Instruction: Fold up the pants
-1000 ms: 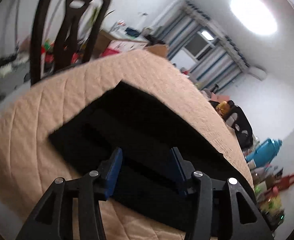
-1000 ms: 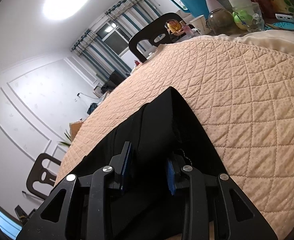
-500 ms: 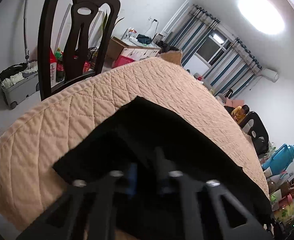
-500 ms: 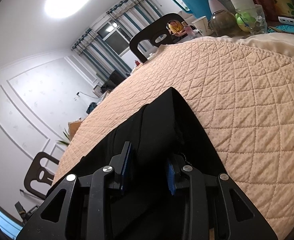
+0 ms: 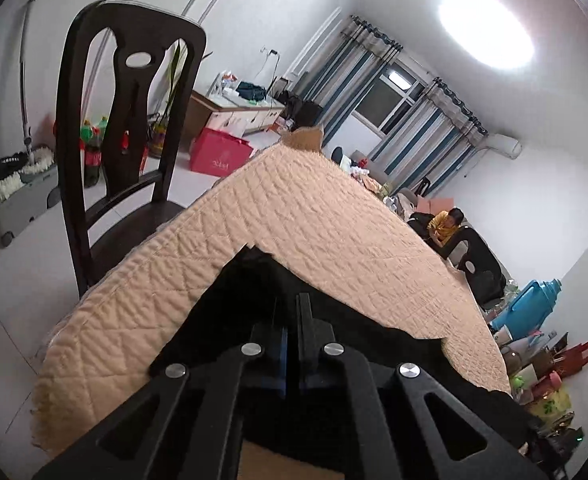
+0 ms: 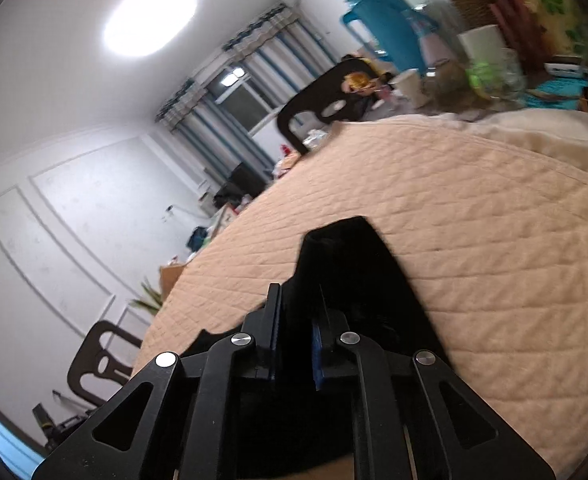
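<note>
Black pants [image 5: 250,280] lie on a beige quilted table cover [image 5: 313,200]. My left gripper [image 5: 290,304] is shut on a lifted end of the pants, its blue pads pressed nearly together. In the right wrist view my right gripper [image 6: 297,300] is closed on a raised corner of the pants [image 6: 353,256], with a narrow gap between the pads filled by black cloth. The cloth hangs under both grippers and hides what is below.
A dark wooden chair [image 5: 126,128] stands at the table's left edge. A second dark chair [image 6: 325,100] stands at the far side. A blue jug [image 6: 381,28], cups and jars crowd the table's far right end. A grey mop bucket [image 5: 10,188] sits on the floor.
My left gripper has closed from open onto the pants and lifted the end. My right gripper has stayed closed on the cloth and raised and tilted it; its view is now blurred.
</note>
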`<state>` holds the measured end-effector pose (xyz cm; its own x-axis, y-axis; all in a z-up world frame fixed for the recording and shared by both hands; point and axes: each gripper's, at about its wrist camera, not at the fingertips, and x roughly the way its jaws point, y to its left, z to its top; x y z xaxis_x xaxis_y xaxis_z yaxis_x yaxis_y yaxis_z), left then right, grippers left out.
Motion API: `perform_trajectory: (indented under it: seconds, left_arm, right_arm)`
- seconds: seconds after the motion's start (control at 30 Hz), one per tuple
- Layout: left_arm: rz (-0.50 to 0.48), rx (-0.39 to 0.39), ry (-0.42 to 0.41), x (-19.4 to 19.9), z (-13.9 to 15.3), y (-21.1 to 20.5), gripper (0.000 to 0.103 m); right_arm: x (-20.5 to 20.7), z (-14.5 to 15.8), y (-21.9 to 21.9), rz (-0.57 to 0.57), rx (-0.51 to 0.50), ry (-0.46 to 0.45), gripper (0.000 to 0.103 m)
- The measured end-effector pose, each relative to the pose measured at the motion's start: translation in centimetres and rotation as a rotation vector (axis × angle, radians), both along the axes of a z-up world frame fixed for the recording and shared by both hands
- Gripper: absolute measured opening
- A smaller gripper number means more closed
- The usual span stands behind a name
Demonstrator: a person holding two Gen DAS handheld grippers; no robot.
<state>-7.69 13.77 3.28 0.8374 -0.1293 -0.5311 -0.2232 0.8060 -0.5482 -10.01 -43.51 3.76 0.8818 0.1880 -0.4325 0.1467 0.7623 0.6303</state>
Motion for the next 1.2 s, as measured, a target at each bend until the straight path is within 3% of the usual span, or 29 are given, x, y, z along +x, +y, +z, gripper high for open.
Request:
perform_trajectory:
  seconds: [0.13,0.37,0.53,0.6,0.73,0.8,0.9,1.0,1.07,1.1,1.2]
  left_arm:
    - [-0.026,0.017,0.107,1.3,-2.8,-0.4,0.004]
    - [-0.017,0.041,0.111,0.4,-2.7,-0.2,0.005]
    - [0.04,0.04,0.173,0.2,-3.3,0.6,0.008]
    - [0.091,0.057,0.163,-0.1,-2.8,1.5,0.008]
    - [0.176,0.093,0.104,-1.1,-1.1,2.5,0.008]
    - [0.133,0.098,0.078,-0.8,-0.6,1.7,0.012]
    - [0.008,0.134,0.067,0.7,-0.7,-0.9,0.027]
    - [-0.153,0.166,0.104,3.3,-2.2,-3.9,0.028]
    - [-0.195,0.186,0.171,4.8,-3.6,-4.9,0.028]
    - [-0.203,0.194,0.196,5.3,-4.0,-5.0,0.028]
    - [-0.186,0.269,0.195,5.5,-3.3,-5.3,0.028]
  right_arm:
    - [0.8,-3.6,-1.1,-0.024,0.036,0.134,0.011]
    - [0.1,-3.3,-0.9,-0.014,0.005,0.133,0.011]
    - [0.1,-3.1,-0.3,-0.006,-0.087,0.158,0.018]
    - [-0.8,-2.4,-0.4,-0.045,-0.148,0.149,0.023]
    - [-1.7,-0.6,-0.5,-0.16,-0.274,0.112,0.024]
    - [-1.6,0.0,0.2,-0.152,-0.31,0.082,0.024]
    - [0.1,-0.4,2.9,-0.032,-0.354,0.07,0.024]
    - [2.6,-2.3,4.7,0.082,-0.386,0.135,0.024]
    - [3.8,-3.7,4.8,0.098,-0.398,0.191,0.024]
    - [3.8,-3.6,4.7,0.094,-0.4,0.169,0.024]
    - [4.5,-2.5,4.2,0.061,-0.413,0.157,0.024]
